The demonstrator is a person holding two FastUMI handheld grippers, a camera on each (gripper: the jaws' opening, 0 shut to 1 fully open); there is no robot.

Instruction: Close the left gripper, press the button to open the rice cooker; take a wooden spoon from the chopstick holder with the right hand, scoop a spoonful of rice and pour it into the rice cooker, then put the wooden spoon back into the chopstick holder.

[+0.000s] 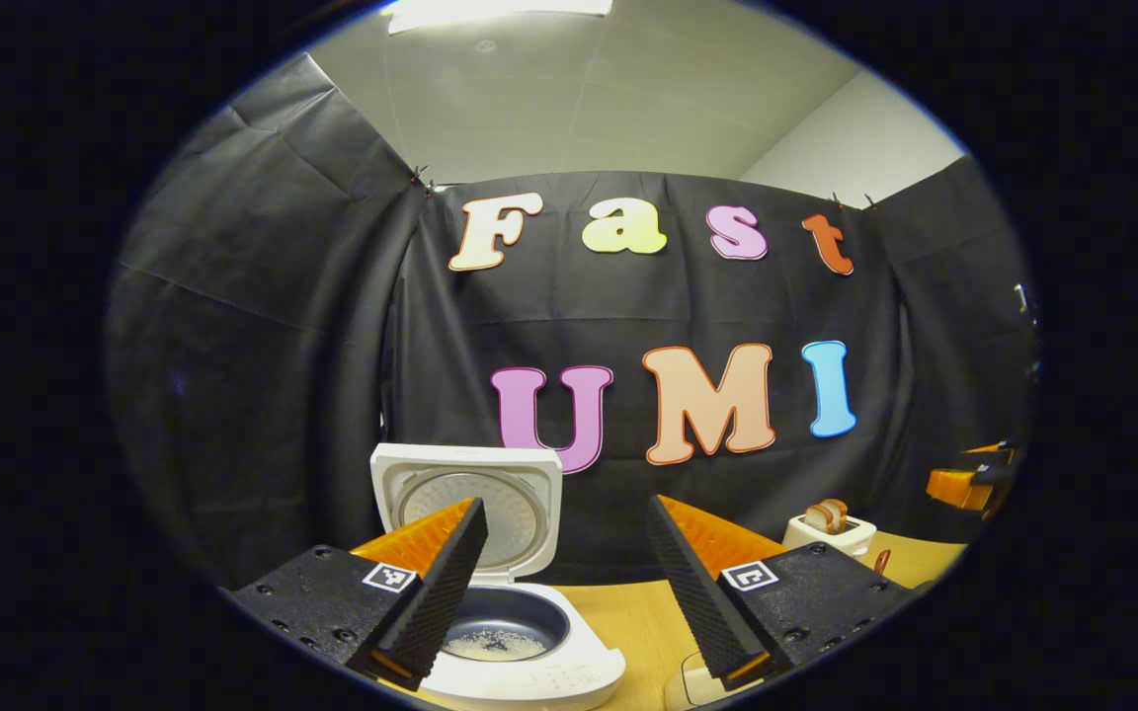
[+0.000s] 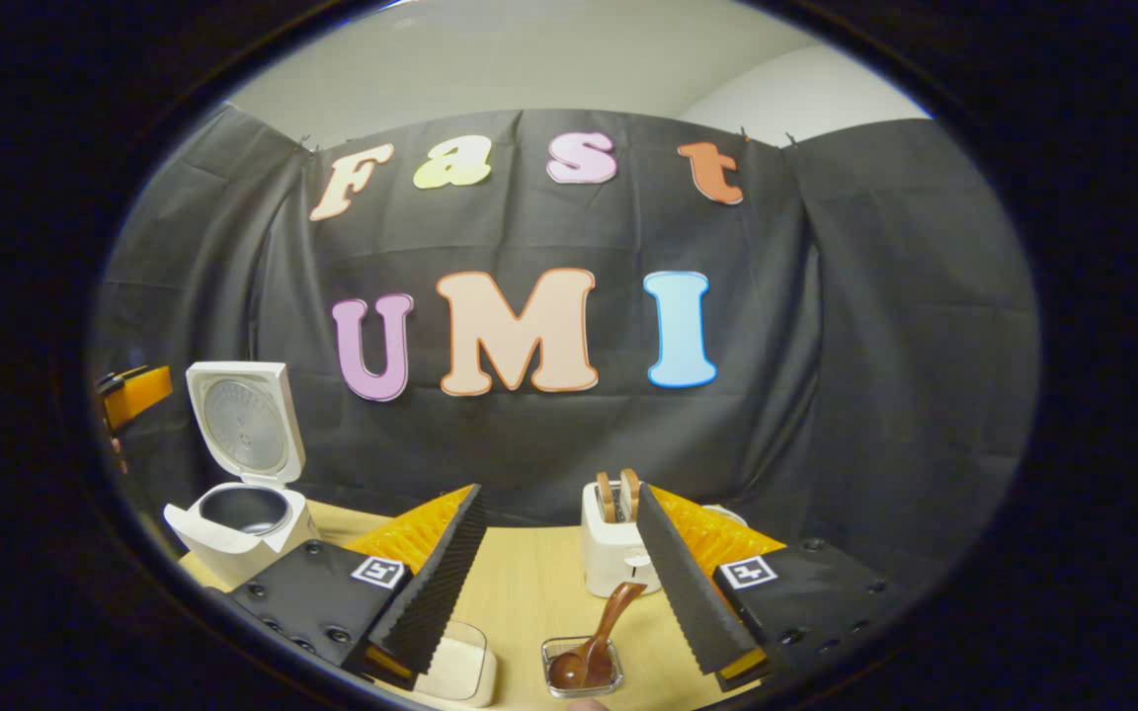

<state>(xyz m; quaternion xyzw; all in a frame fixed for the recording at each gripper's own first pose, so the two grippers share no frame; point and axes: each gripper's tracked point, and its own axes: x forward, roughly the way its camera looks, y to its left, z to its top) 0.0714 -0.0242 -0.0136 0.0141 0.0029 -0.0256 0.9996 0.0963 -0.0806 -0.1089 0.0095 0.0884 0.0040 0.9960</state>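
Observation:
The white rice cooker stands open just ahead of my left gripper, lid upright, with a little rice lying in its dark pot. That gripper is open and holds nothing. In the right gripper view the cooker sits at the far left. A brown wooden spoon rests bowl-down in a small clear holder low between the fingers of my right gripper, which is open and apart from the spoon.
A white toaster with bread slices stands on the wooden table behind the spoon; it also sits at the right. A pale container lies beside the holder. The other gripper is at the right edge.

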